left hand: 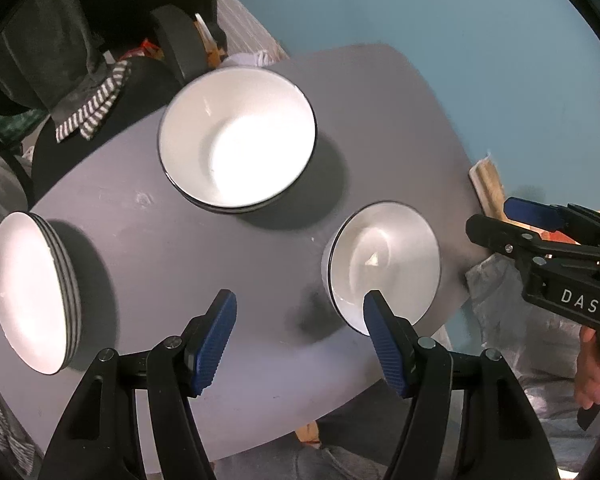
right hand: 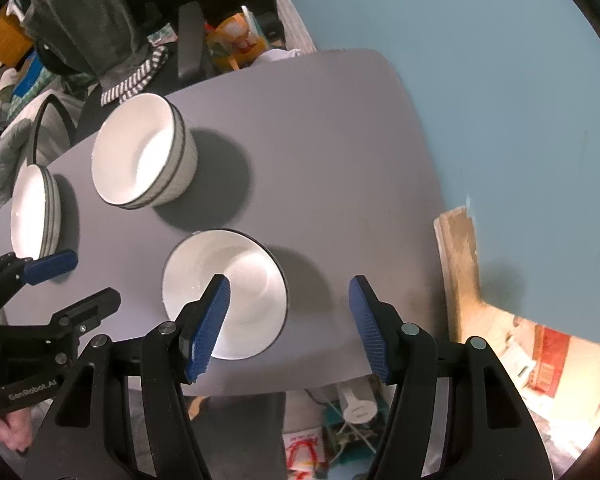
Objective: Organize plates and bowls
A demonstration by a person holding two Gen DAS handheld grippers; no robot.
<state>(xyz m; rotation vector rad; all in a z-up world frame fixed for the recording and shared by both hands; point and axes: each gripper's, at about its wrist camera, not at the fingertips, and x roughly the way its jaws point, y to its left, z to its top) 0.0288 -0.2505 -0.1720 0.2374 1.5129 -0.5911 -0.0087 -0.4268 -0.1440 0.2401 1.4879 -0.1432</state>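
Most of it's done, by the look of it: you've got a plate stack at the left end of the table, rims lined up, and a bowl stack mid-table, nested, at least 2–3 deep judging by the dark rim lines in the right wrist view. What's left, I'd say, is one lone bowl near the front edge, apart from both stacks. It prob. belongs on the bowl stack.

That bowl: white inside and out, thin dark rim, upright, empty, glossy w/ a highlight in the well. Looks about the same size as the stacked ones, so it should nest OK.

Your left gripper hangs over bare table btwn the plates and the lone bowl, jaws wide, nothing in them; its right finger overlaps the bowl's near rim in view, but I can't tell if it touches. Your right gripper points down over the bowl's right side, jaws also wide and empty: left pad over the bowl's inside, right pad over table beyond the rim.
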